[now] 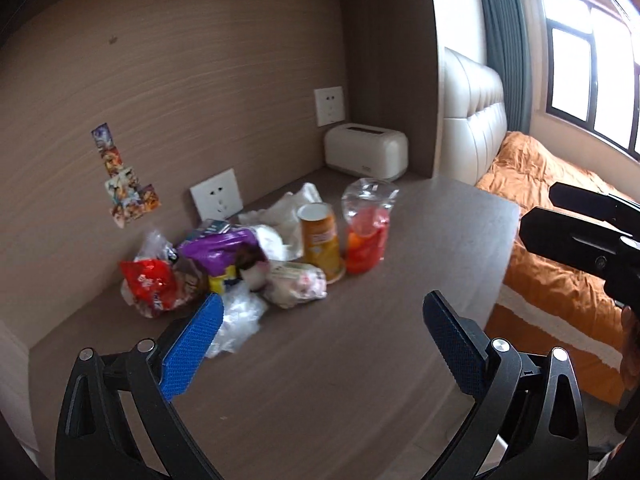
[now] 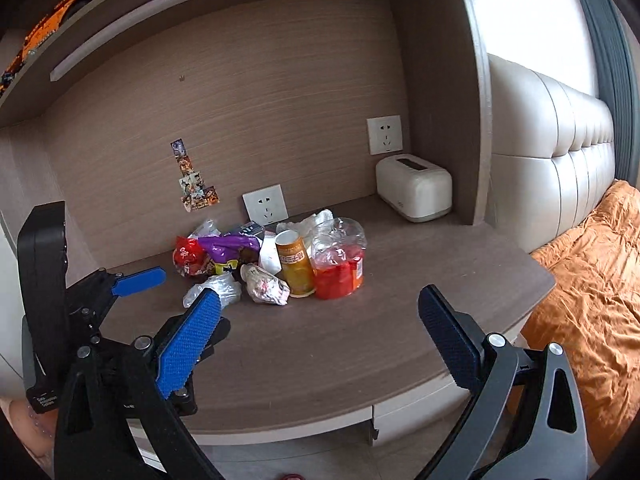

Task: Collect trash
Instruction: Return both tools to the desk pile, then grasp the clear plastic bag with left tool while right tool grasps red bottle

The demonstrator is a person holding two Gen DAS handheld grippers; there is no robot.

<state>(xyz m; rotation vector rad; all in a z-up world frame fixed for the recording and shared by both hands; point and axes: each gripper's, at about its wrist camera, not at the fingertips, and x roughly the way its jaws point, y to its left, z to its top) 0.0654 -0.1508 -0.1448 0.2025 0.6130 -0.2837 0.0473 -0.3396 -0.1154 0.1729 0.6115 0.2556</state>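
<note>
Both claws spread wide and empty above the near part of the brown surface (image 2: pixel 360 344): left claw (image 1: pixel 320 320) facing the trash heap, right claw (image 2: pixel 320 320) beside it. Trash heaped mid-surface near the back wall: orange snack tube (image 2: pixel 295 266) upright, touching a red-filled clear bag (image 2: pixel 339 268), with a purple wrapper (image 2: pixel 232 246), red packet (image 2: pixel 186 258) and crumpled clear plastic (image 2: pixel 216 290) left of them. Cream toaster (image 2: pixel 414 188) well apart in the back right corner.
</note>
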